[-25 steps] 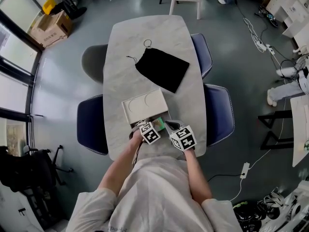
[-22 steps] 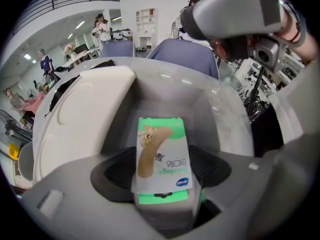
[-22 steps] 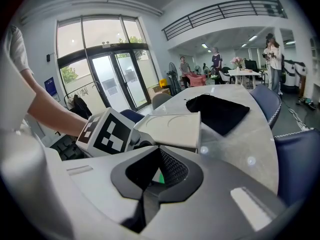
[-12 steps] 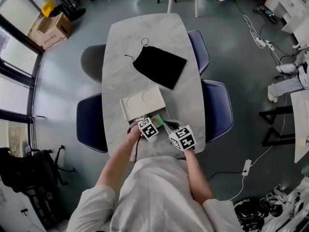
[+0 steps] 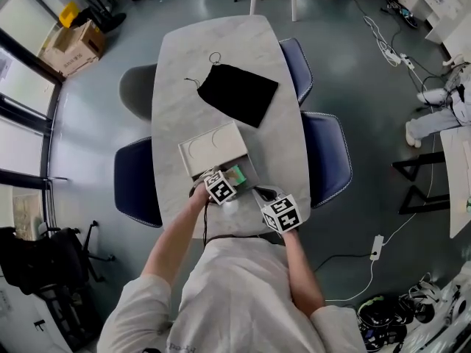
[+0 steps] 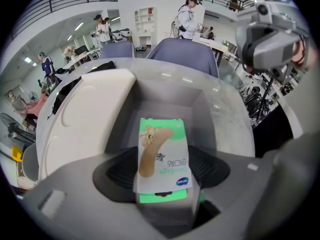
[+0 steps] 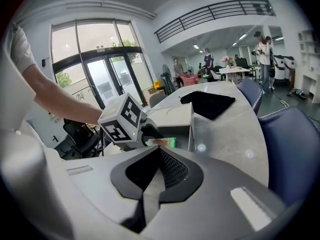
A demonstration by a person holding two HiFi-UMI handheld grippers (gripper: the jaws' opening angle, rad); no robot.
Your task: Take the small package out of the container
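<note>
The small package (image 6: pixel 162 156), a green and white bandage pack, stands between the jaws of my left gripper (image 6: pixel 162 164) over the open white container (image 6: pixel 220 114). The jaws have just been closing, and their dark pads (image 6: pixel 210 166) now lie against the pack's two long edges. In the head view the left gripper (image 5: pixel 230 176) is at the container's (image 5: pixel 210 147) near end, with the green pack (image 5: pixel 237 173) beside its marker cube. My right gripper (image 5: pixel 263 195) is off to the right of the container, shut and empty. In the right gripper view its pads (image 7: pixel 170 171) meet.
A black drawstring pouch (image 5: pixel 237 93) lies farther up the grey table (image 5: pixel 287 145). The container's lid (image 6: pixel 85 114) lies open to the left. Blue chairs (image 5: pixel 327 157) stand along both sides. The table's near edge is right under my hands.
My right gripper has drawn back to the right, away from the container and the pack. The left gripper stays at the container with the pack between its jaws.
</note>
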